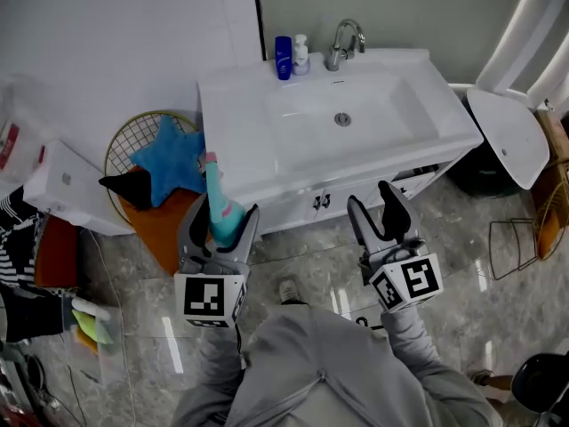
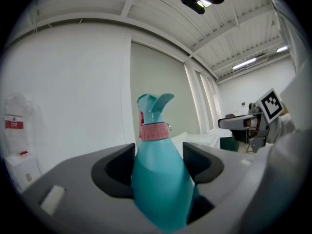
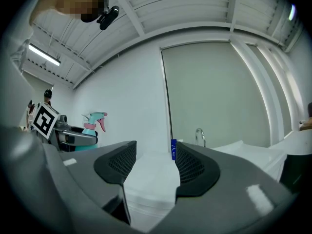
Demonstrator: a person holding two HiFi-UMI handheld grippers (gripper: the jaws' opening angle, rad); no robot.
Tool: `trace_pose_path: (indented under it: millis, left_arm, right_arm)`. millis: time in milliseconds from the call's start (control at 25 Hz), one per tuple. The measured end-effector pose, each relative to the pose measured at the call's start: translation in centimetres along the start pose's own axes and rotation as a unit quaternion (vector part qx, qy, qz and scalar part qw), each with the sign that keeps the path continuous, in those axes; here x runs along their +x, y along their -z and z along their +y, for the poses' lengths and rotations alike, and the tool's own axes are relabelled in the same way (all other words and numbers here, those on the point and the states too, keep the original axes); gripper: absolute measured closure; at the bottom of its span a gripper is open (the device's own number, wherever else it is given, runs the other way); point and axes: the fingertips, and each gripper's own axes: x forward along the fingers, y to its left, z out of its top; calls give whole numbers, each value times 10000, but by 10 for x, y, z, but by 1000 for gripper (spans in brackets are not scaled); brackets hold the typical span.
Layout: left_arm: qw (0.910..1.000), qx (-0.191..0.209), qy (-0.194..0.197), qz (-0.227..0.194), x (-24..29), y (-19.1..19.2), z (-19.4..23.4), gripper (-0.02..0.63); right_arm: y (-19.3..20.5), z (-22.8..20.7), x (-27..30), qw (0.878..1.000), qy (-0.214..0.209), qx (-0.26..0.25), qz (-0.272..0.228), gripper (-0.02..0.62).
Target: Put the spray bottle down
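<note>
Two grippers, one load. The left gripper [image 1: 220, 225] has its jaws pinching the teal body of the spray bottle [image 1: 220, 201]. In the left gripper view a pad presses each flank of the bottle, low on the body, with the pink collar and spray head clear above the grip. The bottle's long axis is upright, base down at the jaws and head up.

The right gripper [image 1: 373, 205] is level with it and well apart to the right. Its jaws are spread and hold nothing; only the far wall and the desk show between them.

- Below the bottle: grey tiled floor [image 1: 302, 256], with the person's own body nearest.
- Just left of it: an orange surface [image 1: 160, 221], then a round wire basket [image 1: 133, 136] holding a blue star-shaped cushion [image 1: 169, 163].
- Just ahead and right: the front left corner of the white desk [image 1: 236, 123].
- Further on: the basin [image 1: 356, 118], then a blue bottle [image 1: 283, 58], a small white bottle [image 1: 301, 54] and the tap [image 1: 342, 43] at the back edge.

Judgement: the bare left end of the desk is the nearest landing spot, ahead of the held bottle and a little to the right. The left gripper alone needs to reach it. Because the grip is low, the base should be set down flat before the jaws part, or the bottle could tip.
</note>
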Motion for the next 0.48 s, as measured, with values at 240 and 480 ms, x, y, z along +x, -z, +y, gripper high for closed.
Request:
trace_pose_path:
  millis: [240, 480]
  left_arm:
    - [9998, -21, 212, -46, 43, 8, 28, 250]
    - [9993, 70, 337, -140, 80, 12, 50, 250]
  right_arm:
    - [-1, 0, 50, 10000, 67, -70, -24, 347]
    - [2, 0, 81, 9998, 179, -103, 2, 347]
